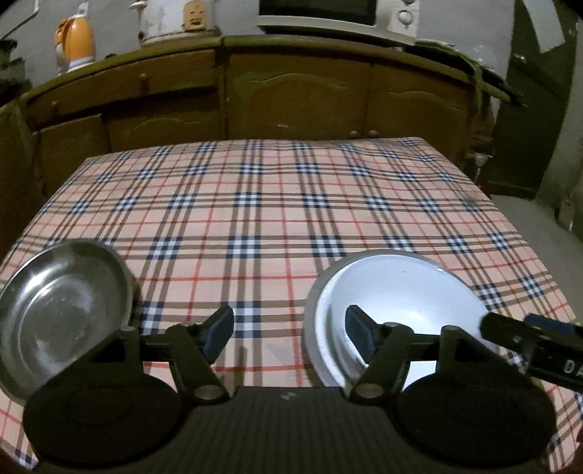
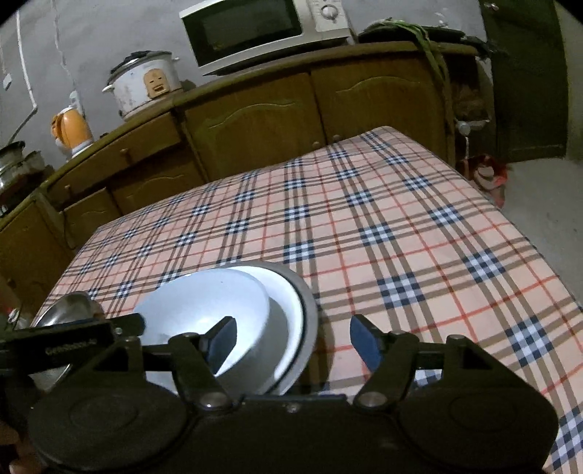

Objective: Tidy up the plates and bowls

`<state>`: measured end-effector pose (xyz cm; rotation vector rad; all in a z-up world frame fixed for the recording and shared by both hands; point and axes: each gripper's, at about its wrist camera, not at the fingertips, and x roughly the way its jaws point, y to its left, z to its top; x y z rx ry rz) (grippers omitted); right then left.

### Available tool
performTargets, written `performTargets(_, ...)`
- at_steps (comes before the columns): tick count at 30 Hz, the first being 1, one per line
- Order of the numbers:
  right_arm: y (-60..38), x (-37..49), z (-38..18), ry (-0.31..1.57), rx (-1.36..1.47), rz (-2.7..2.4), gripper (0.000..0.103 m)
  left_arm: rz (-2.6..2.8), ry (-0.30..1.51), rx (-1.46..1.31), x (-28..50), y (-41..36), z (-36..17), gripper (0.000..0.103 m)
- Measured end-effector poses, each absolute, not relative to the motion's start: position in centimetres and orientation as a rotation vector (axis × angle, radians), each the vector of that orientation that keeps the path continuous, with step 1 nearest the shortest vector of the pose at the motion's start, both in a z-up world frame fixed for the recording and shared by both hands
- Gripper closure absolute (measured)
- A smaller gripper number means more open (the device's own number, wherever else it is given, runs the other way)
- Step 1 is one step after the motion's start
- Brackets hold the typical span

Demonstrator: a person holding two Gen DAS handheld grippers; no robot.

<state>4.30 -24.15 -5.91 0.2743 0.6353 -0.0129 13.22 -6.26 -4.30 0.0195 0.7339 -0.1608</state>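
1. Bowls first: a white bowl [image 2: 204, 313] sits nested in a wider white plate [image 2: 291, 328] with a grey rim, near the front edge of the table, and a shiny steel bowl [image 1: 62, 313] rests just to the left of that stack, apart from it.
2. Left gripper [image 1: 289, 333] hangs over the bare cloth between the steel bowl and the white stack, jaws apart, nothing between the blue pads [image 1: 218, 331].
3. Right gripper [image 2: 291, 339] has its jaws spread too; its left finger [image 2: 222, 339] shows in front of the white bowl, its right finger over the cloth, and neither pad is seen pressing on anything.
4. Crowding: in the left wrist view the right gripper's dark body pokes in from the right, over the plate's near right rim.
5. Plaid tablecloth [image 1: 291, 218], peach with navy, white and red checks, lies smooth and flat over the far half of the table.
6. Beyond the table stands a brown wooden cabinet [image 2: 255, 124] with arched door panels.
7. On top: a boxy microwave [image 2: 262, 29], a round white rice cooker [image 2: 142, 87] and an orange kettle [image 2: 71, 129] further left.
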Motion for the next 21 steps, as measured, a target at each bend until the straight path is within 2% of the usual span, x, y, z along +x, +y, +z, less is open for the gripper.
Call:
performTargets(3,-24.5,4.3,-6.3,0.647,0.299,-0.009,0.021,-0.152,0.74,0.0,13.3,-5.9,-4.3,0.029)
performTargets(8,-24.6,3.2,-5.6,0.591,0.346,0.105,0.021,-0.158,0.729,-0.013,13.1,-5.6,-4.2,0.029)
performTargets(18,-18.7,1.9,-5.1,0.543,0.106,0.2,0.018,-0.15,0.711,-0.051,13.0,-5.0,-4.3,0.028)
performTargets(21,-18.2,1.7,-5.0,0.525,0.081,0.206,0.02,-0.164,0.708,-0.063,13.0,-4.8,-4.5,0.024)
